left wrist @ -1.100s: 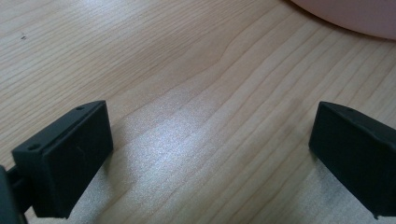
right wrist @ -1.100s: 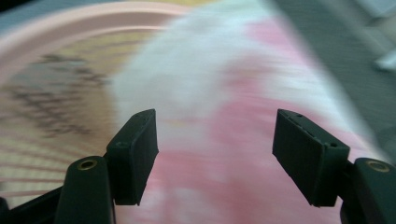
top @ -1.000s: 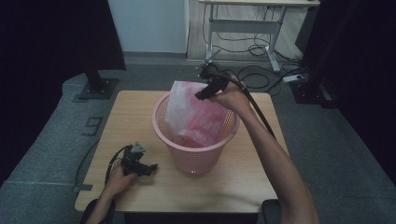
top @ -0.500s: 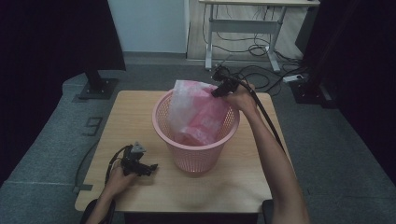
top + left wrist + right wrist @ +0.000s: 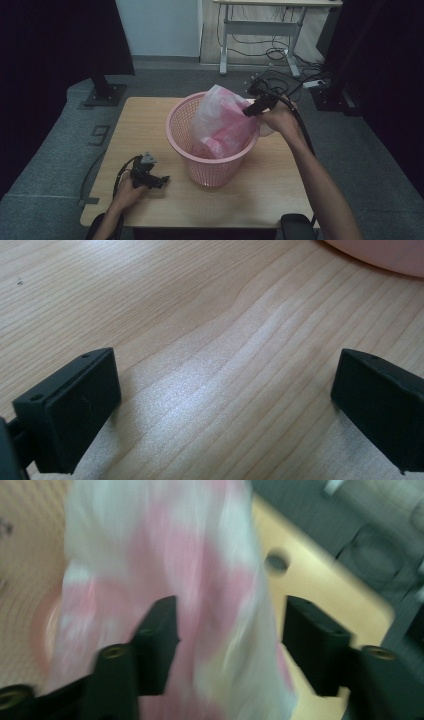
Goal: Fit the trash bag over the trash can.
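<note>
Surface (image 5: 150, 125) carries the basket (image 5: 215, 167) at its middle. Bag (image 5: 220, 122), a thin clear liner, sits in the basket, bunched up and standing above the far rim, not yet spread over it.

Step in hand, by my read: lining the basket, working the bag's top edge out to the rim at the basket's far right.

Right gripper (image 5: 252, 107) is at the basket's far-right rim, against the bag. In the right gripper view its fingers (image 5: 157, 640) stand apart with bag film between them; they have just been opening, no clamp on the film.

Left gripper (image 5: 159, 180) rests on the surface just left of the basket's base, fingers (image 5: 75, 410) wide apart, nothing between.

Next move likely calls for closing on the bag edge and pulling it outward over the rim; thin film slips, so grip needs a fold.
</note>
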`<state>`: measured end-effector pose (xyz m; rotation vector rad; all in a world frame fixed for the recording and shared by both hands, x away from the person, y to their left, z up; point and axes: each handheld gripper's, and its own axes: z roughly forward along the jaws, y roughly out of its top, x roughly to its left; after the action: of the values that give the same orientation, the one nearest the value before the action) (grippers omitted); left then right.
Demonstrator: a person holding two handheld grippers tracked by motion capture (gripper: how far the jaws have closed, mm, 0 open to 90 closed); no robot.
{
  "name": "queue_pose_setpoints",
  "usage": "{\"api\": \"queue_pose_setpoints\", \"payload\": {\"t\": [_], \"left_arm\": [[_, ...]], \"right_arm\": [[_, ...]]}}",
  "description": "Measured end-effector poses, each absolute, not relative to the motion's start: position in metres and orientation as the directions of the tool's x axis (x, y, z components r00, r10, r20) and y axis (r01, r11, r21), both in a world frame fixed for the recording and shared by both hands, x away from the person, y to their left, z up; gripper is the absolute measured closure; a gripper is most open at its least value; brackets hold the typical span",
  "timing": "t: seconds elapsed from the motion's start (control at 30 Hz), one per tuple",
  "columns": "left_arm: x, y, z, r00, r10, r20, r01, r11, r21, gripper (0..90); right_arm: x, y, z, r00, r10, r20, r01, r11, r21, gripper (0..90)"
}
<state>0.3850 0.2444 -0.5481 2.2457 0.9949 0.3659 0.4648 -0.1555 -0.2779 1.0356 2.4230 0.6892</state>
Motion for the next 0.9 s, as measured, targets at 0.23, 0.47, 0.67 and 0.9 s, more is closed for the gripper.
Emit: {"api": "queue_pose_setpoints", "payload": {"t": [0.23, 0.47, 0.67, 0.9], "left_arm": [[0.385, 0.244, -0.548, 0.681, 0.732, -0.006, 0.555, -0.51, 0.657, 0.0], [0.385, 0.244, -0.548, 0.688, 0.725, -0.005, 0.548, -0.516, 0.658, 0.0], [0.385, 0.244, -0.548, 0.693, 0.721, -0.004, 0.545, -0.52, 0.658, 0.0], [0.385, 0.244, -0.548, 0.696, 0.718, -0.004, 0.543, -0.523, 0.657, 0.0]], "right_arm": [[0.504, -0.104, -0.267, -0.708, 0.673, -0.214, 0.417, 0.642, 0.643, 29.6], [0.54, -0.06, -0.287, -0.741, 0.626, -0.241, 0.41, 0.707, 0.577, 46.0], [0.542, -0.073, -0.293, -0.739, 0.643, -0.2, 0.447, 0.691, 0.568, 62.8], [0.526, -0.112, -0.29, -0.677, 0.715, -0.174, 0.528, 0.636, 0.562, 69.0]]}}
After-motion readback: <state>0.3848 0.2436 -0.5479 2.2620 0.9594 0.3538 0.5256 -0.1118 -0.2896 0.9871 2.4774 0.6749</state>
